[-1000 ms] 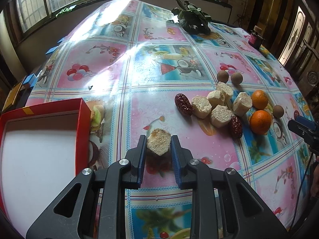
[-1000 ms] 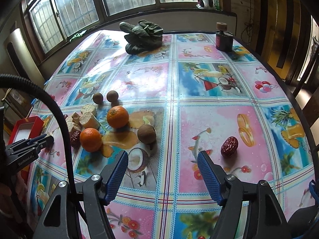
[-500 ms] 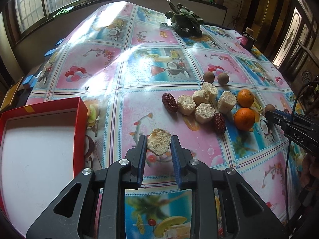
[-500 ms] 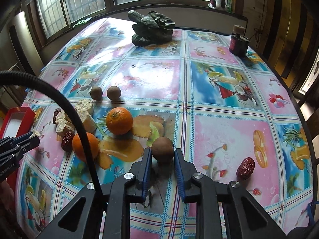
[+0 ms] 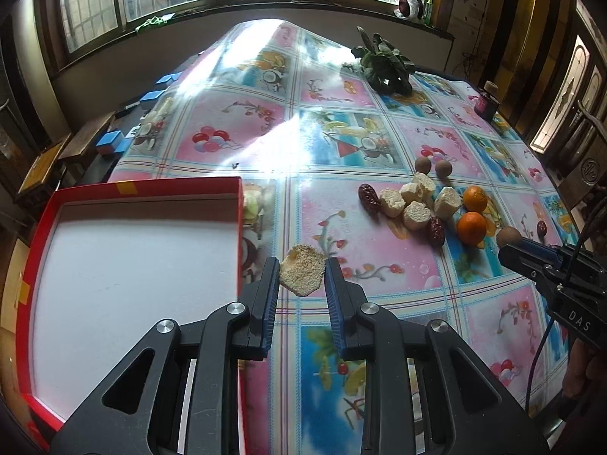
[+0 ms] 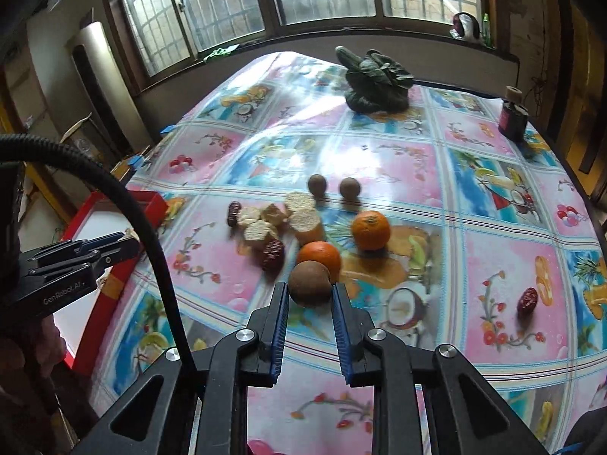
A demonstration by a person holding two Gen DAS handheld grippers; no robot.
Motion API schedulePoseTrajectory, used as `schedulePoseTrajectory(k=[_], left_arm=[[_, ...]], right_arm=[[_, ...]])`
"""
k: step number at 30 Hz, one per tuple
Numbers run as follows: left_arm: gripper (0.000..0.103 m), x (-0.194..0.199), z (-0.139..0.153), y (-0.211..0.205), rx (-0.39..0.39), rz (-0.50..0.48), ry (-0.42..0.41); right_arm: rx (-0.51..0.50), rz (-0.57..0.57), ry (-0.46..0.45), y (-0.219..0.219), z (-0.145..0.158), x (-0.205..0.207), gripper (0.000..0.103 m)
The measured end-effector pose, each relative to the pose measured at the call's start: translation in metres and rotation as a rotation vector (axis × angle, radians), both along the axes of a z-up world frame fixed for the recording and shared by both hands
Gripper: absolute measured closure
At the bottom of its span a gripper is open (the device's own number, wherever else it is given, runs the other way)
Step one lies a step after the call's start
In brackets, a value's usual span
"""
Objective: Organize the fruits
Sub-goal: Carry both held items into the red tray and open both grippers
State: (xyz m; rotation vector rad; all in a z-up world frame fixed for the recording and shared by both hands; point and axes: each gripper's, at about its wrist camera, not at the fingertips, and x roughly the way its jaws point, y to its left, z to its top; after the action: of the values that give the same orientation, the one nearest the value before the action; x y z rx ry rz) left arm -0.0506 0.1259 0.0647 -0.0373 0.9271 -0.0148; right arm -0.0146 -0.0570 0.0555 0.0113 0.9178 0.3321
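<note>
Left gripper [image 5: 302, 276]: your jaws are clamped on a pale cut fruit chunk [image 5: 302, 273], held above the desk [image 5: 341, 121] just right of the red tray [image 5: 144, 193].
Right gripper [image 6: 309, 291]: your jaws are clamped on a round brown fruit [image 6: 309, 283], just near of the closer orange [image 6: 320, 257].
Red tray: near left on the desk, white inside, nothing in it.
Fruit pile: four more pale chunks [image 5: 411, 201], two red dates, two oranges and two small brown fruits [image 5: 432, 167] lie clustered mid-desk, right of the tray.
Stray date [image 6: 528, 299]: alone on the right.
Leafy greens [image 6: 375, 81]: far end of the desk.
</note>
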Motion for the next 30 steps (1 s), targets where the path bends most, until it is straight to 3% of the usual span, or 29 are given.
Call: schedulePoseTrajectory(k=[16, 24, 30], left_arm=[[0.080, -0.030, -0.017, 0.083, 0.021, 0.162, 0.041], [0.080, -0.030, -0.031, 0.100, 0.014, 0.195, 0.066], [0.080, -0.024, -0.034, 0.103, 0.018, 0.209, 0.072]], right_arm=[[0.065, 0.332, 0.007, 0.152, 0.004, 0.026, 0.081], [0.038, 0.436, 0.036, 0.220, -0.013, 0.058, 0.081], [-0.015, 0.471, 0.077, 0.245, -0.039, 0.069, 0.081]])
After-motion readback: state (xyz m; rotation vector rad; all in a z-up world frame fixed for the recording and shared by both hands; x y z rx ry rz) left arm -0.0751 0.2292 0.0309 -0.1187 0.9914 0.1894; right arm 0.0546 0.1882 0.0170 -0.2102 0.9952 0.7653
